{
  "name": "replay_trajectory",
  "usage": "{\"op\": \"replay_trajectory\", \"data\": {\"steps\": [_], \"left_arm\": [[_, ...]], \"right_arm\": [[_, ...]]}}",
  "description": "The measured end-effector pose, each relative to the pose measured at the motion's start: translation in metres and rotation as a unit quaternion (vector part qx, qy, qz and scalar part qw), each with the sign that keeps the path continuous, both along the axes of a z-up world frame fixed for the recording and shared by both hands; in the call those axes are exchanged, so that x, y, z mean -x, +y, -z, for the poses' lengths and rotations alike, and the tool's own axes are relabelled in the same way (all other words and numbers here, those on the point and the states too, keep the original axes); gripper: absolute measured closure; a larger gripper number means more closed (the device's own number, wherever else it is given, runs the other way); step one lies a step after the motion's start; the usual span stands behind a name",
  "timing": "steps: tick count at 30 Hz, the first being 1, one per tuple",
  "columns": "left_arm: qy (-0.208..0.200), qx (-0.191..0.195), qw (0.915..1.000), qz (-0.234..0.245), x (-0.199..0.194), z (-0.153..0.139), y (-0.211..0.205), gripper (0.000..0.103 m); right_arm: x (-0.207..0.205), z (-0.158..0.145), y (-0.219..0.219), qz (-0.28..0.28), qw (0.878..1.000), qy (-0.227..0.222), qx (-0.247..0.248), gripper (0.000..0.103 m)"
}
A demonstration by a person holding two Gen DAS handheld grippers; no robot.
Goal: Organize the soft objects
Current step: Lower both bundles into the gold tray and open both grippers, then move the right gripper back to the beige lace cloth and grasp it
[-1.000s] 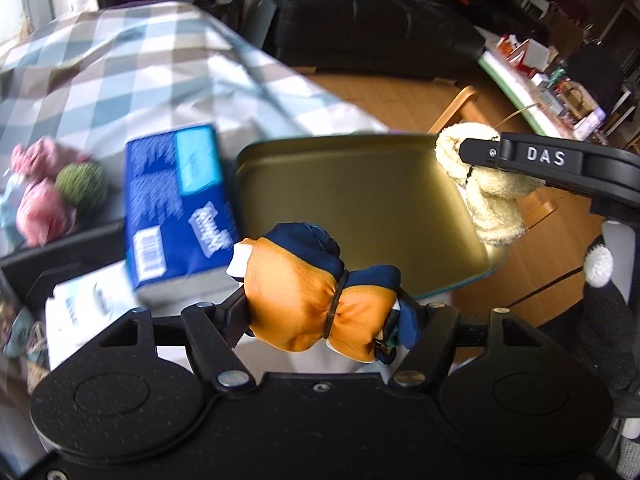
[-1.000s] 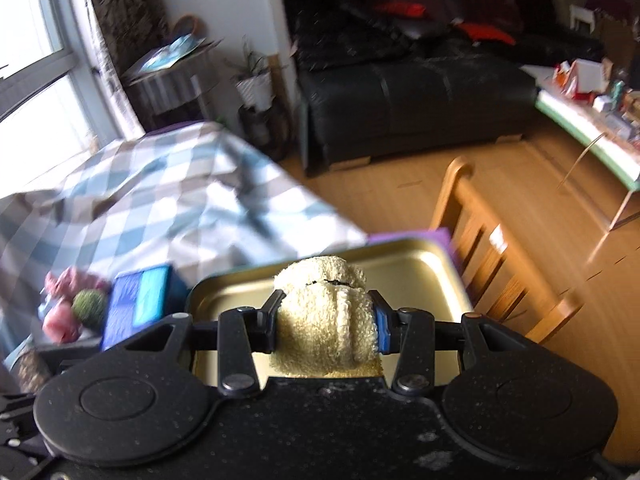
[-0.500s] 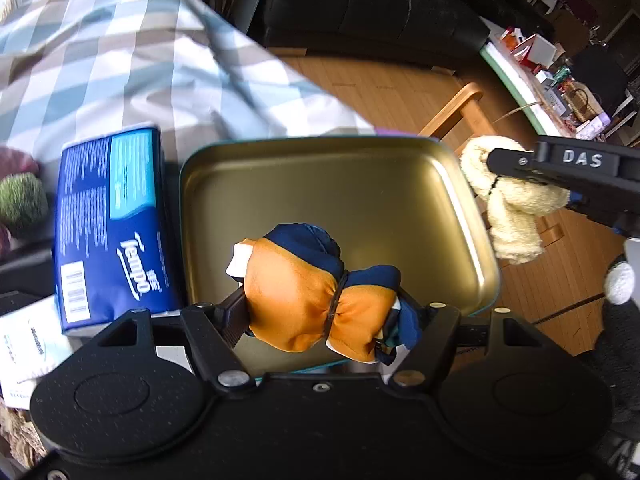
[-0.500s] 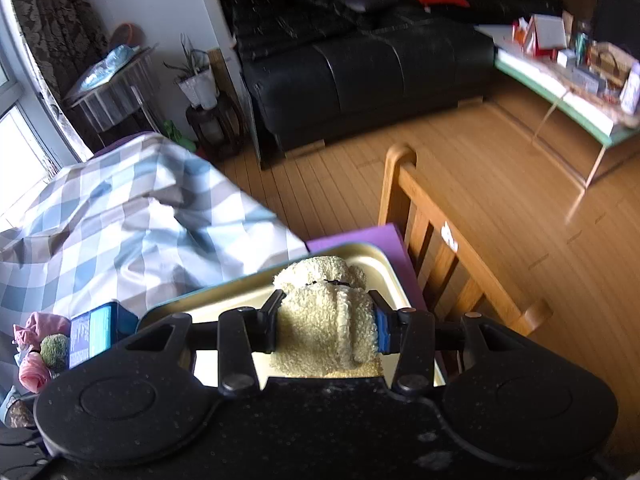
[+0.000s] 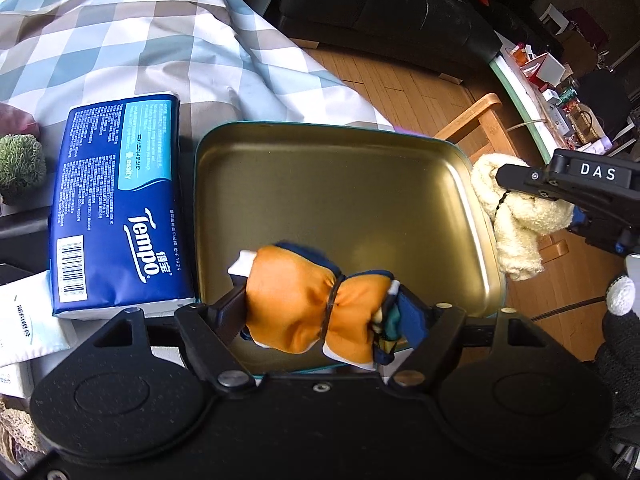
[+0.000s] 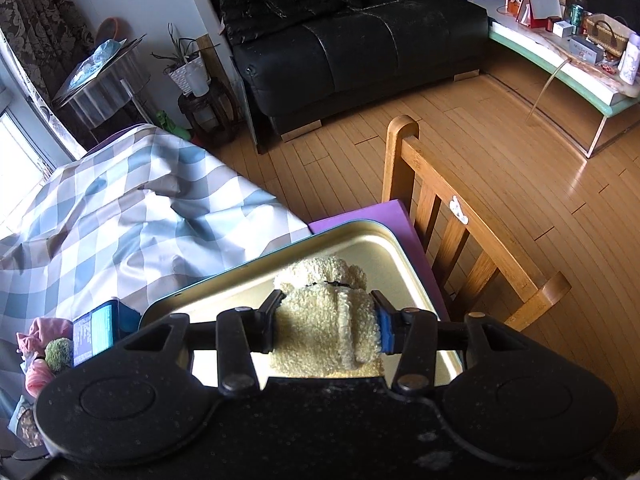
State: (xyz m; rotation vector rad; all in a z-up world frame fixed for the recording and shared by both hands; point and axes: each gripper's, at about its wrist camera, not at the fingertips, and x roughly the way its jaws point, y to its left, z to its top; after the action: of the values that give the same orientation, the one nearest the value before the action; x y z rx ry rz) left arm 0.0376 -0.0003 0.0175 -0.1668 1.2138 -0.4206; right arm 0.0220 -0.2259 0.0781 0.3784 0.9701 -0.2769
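Note:
A gold metal tray [image 5: 360, 184] lies on the table, with nothing in it. My left gripper [image 5: 324, 304] hangs over its near edge. Between its fingers is an orange and navy cloth bundle [image 5: 296, 304] tied with a dark band; the jaws are opening, though both pads still touch it. In the right wrist view my right gripper [image 6: 326, 316] holds a cream towel roll [image 6: 332, 320] above the right end of the tray [image 6: 384, 248]. Its jaws are opening too, with the pads still on the roll. Seen from the left wrist, the towel roll [image 5: 516, 224] hangs just outside the tray's right rim.
A blue tissue pack [image 5: 116, 208] lies against the tray's left side, with a green pompom [image 5: 20, 164] and pink soft things [image 6: 40, 332] beyond it. A checked cloth [image 5: 120, 40] covers the table. A wooden chair [image 6: 440, 208] stands past the right edge, over wooden floor.
My left gripper has sunk and shifted so the whole tray is in view below the bundle. The right gripper has swung with the towel roll to the tray's right end. Both jaws stand slightly wider.

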Motion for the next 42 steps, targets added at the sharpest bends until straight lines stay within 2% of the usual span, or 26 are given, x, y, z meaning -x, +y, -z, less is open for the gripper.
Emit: {"op": "replay_trajectory", "data": {"steps": [2,9,30,42], "left_arm": [[-0.004,0.0,1.0,0.004,0.001,-0.001,-0.001,0.031],[-0.014,-0.007,0.9998,0.009,0.003,-0.004,-0.006,0.027],[-0.006,-0.025,0.9996,0.009,0.006,0.002,-0.008,0.026],[-0.031,-0.032,0.9989,0.015,0.022,-0.014,-0.005,0.026]], "right_arm": [[0.001,0.0,-0.002,0.005,1.0,0.0,-0.005,0.051],[0.0,0.0,0.0,0.005,1.0,-0.002,-0.001,0.05],[-0.001,0.003,0.003,0.001,1.0,0.011,0.019,0.042],[-0.005,0.005,0.012,-0.007,0.999,0.018,0.047,0.04]]}}
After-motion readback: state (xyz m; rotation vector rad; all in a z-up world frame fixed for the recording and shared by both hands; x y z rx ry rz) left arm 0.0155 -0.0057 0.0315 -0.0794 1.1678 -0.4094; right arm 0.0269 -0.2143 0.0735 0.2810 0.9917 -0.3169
